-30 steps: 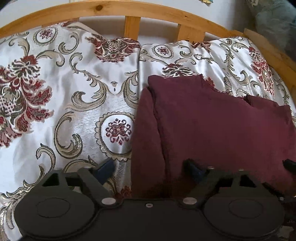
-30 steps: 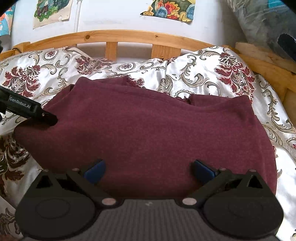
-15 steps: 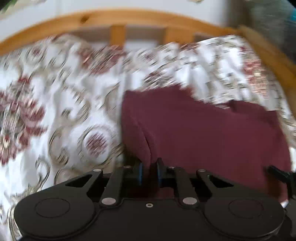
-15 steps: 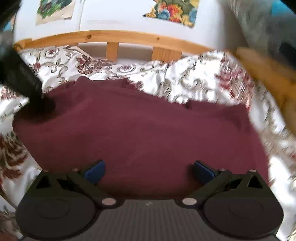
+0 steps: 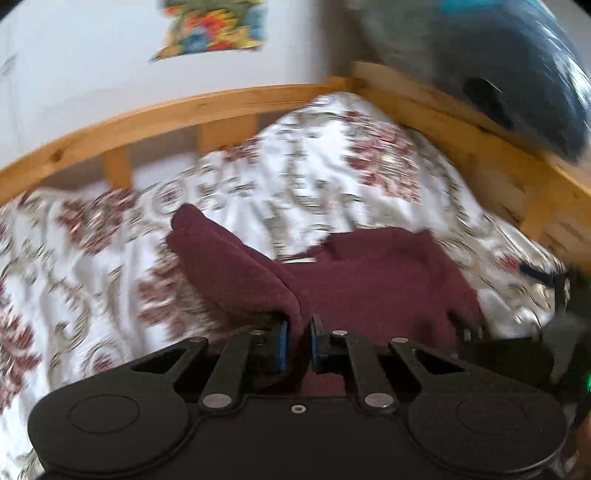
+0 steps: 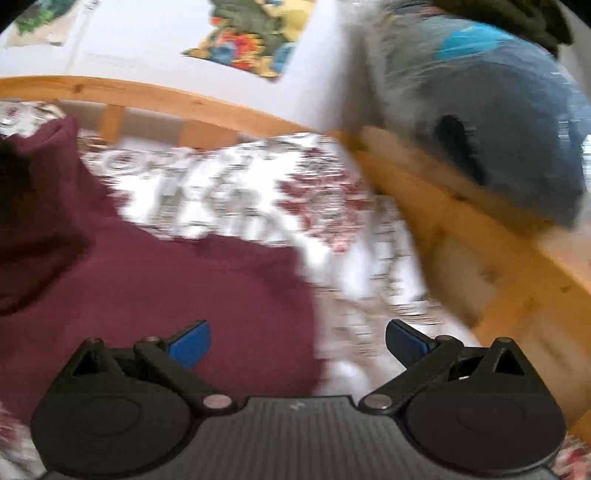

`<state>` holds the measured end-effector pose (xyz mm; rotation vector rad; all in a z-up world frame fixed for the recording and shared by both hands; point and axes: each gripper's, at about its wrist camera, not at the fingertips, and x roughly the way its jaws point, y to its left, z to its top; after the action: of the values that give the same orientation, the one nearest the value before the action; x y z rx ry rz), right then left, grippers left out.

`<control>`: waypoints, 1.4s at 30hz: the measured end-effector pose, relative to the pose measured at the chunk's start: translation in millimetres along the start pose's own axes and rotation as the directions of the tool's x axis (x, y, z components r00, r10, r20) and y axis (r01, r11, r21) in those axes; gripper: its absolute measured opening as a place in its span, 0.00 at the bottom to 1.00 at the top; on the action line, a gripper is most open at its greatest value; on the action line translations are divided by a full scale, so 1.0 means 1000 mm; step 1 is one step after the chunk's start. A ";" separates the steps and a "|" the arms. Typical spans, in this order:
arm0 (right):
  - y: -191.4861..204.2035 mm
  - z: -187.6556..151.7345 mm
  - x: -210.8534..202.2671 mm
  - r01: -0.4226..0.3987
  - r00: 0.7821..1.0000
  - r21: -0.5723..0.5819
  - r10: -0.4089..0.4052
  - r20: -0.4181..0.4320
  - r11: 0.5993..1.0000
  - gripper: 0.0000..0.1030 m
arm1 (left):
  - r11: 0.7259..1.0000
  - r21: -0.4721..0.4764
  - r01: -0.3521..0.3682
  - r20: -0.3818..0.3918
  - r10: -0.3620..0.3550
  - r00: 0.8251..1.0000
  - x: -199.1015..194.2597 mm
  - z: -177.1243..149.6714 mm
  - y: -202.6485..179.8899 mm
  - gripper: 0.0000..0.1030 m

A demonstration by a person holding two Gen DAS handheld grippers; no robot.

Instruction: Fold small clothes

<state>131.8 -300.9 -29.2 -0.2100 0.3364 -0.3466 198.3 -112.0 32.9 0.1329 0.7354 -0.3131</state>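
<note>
The bed cover [image 5: 332, 177] — white satin with red and gold scrollwork — filled the area ahead of both my tools, and it was smeared by motion in both views. The wooden bed rail [image 5: 207, 110] curved beyond it, with a white wall and a coloured picture [image 5: 214, 29] above. A blue-grey bundle [image 6: 498, 122] sat on the rail, up and to the right of my right gripper.

The maroon garment [image 5: 388, 280] lay on the cover directly ahead of my tools. Its left side stood raised as a fold [image 5: 236, 273], running from my left gripper up and away to the left. The rest lay flat, ahead and to the right of that tool.

My left gripper [image 5: 297, 339] was clenched on the fold's near edge — the jaws were closing the last fraction, with maroon cloth pinched between the blue pads [image 5: 282, 341].

My right gripper [image 6: 297, 341] was released, jaws spread wide. The garment's right edge [image 6: 306, 295] lay beneath the gap between them, the left pad over maroon cloth and the right pad over the cover. I could not tell whether either pad touched fabric.
</note>
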 end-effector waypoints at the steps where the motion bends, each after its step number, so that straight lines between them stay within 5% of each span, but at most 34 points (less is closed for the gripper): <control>1: -0.006 -0.001 0.002 0.025 1.000 0.006 -0.025 0.000 1.000 1.00 | 0.999 0.036 0.007 0.002 -0.007 1.000 0.005 -0.003 -0.014 0.12; 7: -0.040 -0.010 0.015 0.091 0.995 0.088 -0.087 -0.051 0.992 1.00 | 0.986 0.149 0.069 -0.093 -0.055 0.994 0.047 -0.028 -0.065 0.13; 13: -0.035 -0.015 0.028 0.092 0.992 0.077 -0.085 -0.098 0.993 1.00 | 0.990 0.049 0.131 -0.062 -0.128 0.990 0.047 -0.042 -0.052 0.21; 18: -0.035 -0.013 0.027 0.092 0.993 0.087 -0.084 -0.088 0.992 1.00 | 0.980 0.023 0.200 0.010 -0.200 0.980 0.023 -0.045 -0.047 0.45; 21: -0.036 -0.012 0.027 0.095 0.993 0.103 -0.087 -0.085 0.990 1.00 | 0.976 0.030 0.217 0.075 -0.219 0.973 0.004 -0.047 -0.044 0.73; 30: -0.043 -0.005 0.014 0.084 0.996 0.159 -0.082 -0.019 0.984 1.00 | 0.994 0.057 0.089 0.162 -0.097 0.982 -0.021 -0.066 -0.047 0.88; 33: -0.048 -0.004 0.011 0.056 0.998 0.203 -0.056 -0.004 0.978 1.00 | 0.996 0.078 -0.031 0.174 0.017 0.985 -0.025 -0.078 -0.046 0.99; 38: -0.060 -0.003 0.006 -0.097 0.994 0.332 0.075 0.077 0.938 1.00 | 0.983 0.114 -0.145 0.151 0.127 0.980 -0.023 -0.088 -0.041 0.99; 42: -0.068 -0.002 0.006 -0.292 0.956 0.436 0.242 0.168 0.851 1.00 | 0.978 0.117 -0.175 0.111 0.162 0.980 -0.017 -0.091 -0.038 0.99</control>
<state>116.0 -366.2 -15.6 0.2831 0.1656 -0.1287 116.2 -123.0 -23.2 0.2962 0.5997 -0.2022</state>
